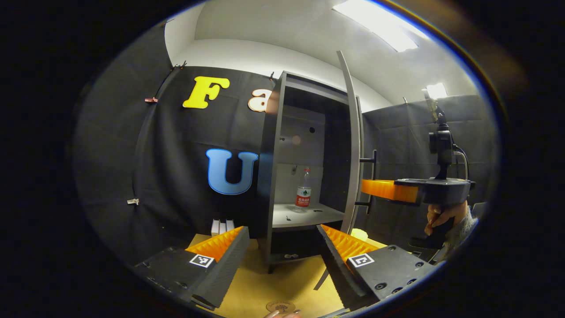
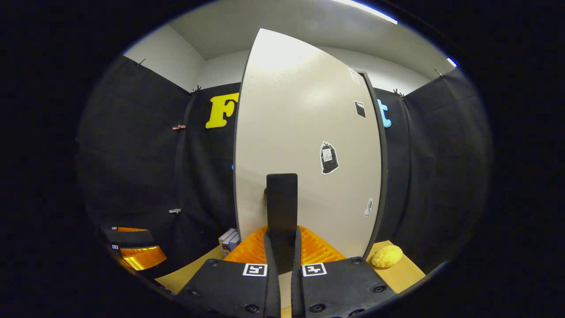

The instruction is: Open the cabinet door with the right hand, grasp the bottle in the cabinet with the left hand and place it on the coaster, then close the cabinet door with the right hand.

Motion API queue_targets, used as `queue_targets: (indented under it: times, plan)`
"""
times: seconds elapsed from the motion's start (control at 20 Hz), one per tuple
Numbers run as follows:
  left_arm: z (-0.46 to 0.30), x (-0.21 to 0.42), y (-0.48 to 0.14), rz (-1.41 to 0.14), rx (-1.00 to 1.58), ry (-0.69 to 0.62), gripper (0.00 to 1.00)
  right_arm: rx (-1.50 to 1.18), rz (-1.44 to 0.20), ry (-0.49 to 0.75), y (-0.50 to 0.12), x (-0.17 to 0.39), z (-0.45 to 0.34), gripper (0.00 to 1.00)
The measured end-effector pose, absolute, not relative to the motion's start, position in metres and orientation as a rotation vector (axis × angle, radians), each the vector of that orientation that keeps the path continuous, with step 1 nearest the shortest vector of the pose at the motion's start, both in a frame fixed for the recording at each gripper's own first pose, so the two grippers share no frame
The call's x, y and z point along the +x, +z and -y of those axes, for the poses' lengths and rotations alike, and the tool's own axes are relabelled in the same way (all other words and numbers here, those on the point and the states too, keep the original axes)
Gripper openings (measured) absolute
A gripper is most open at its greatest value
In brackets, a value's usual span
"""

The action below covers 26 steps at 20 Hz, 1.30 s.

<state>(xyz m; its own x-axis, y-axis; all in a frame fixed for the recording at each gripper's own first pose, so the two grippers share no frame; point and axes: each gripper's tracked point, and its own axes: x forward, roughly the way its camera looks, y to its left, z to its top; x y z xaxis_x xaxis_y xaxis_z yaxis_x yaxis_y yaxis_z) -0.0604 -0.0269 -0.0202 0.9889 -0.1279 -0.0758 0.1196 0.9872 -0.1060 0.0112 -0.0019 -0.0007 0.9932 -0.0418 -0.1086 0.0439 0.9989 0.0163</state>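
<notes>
The left gripper [image 1: 282, 247] is held wide open before the cabinet [image 1: 304, 168]. The bottle [image 1: 303, 190] is seen at 12 o'clock on the shelf, with room around it. The door handle [image 2: 281, 212] is pinched by the right gripper [image 2: 281, 247]; the door [image 2: 304, 141] is swung open.

Cabinet door [image 1: 351, 137] swung open — bottle [image 1: 303, 189] upright on the shelf [image 1: 304, 215].

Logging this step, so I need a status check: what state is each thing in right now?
Cabinet door: swung open.
Door handle: clamped between the right fingers.
Bottle: upright on the cabinet shelf, ungrasped.
Left hand-held gripper: open, short of the cabinet.
Right hand-held gripper: shut on the handle.
</notes>
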Motion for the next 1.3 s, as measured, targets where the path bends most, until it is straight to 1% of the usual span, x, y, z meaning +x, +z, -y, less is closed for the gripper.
queue_targets:
  times: [0.2, 0.25, 0.3, 0.55, 0.7, 0.85, 0.9, 0.95, 1.05, 1.3]
  plan:
    - [0.052, -0.052, -0.024, -0.097, -0.114, -0.207, 0.95, 0.015, -0.081, -0.109, 0.005, -0.014, 0.028, 0.13]
    - [0.061, -0.050, -0.026, -0.101, -0.116, -0.232, 0.93, 0.009, -0.071, -0.133, 0.007, -0.019, 0.036, 0.13]
    - [0.069, -0.047, -0.027, -0.106, -0.116, -0.258, 0.95, 0.005, -0.070, -0.156, 0.008, -0.024, 0.044, 0.13]
    - [0.121, -0.034, -0.030, -0.132, -0.123, -0.374, 0.95, -0.024, -0.064, -0.227, 0.014, -0.046, 0.076, 0.13]
    - [0.152, -0.022, -0.026, -0.126, -0.126, -0.419, 0.95, -0.038, -0.068, -0.294, 0.016, -0.052, 0.105, 0.12]
    - [0.181, -0.005, -0.025, -0.125, -0.132, -0.451, 0.95, -0.039, -0.082, -0.349, 0.017, -0.057, 0.134, 0.09]
    - [0.189, -0.002, -0.024, -0.122, -0.134, -0.458, 0.95, -0.043, -0.082, -0.374, 0.020, -0.062, 0.146, 0.10]
    - [0.197, 0.001, -0.022, -0.118, -0.135, -0.463, 0.95, -0.036, -0.080, -0.379, 0.021, -0.065, 0.157, 0.06]
    - [0.211, 0.009, -0.023, -0.117, -0.138, -0.471, 0.95, 0.025, -0.084, -0.348, 0.021, -0.070, 0.168, 0.06]
    - [0.245, 0.038, -0.020, -0.108, -0.136, -0.479, 0.95, -0.003, -0.097, -0.259, 0.019, -0.078, 0.192, 0.06]
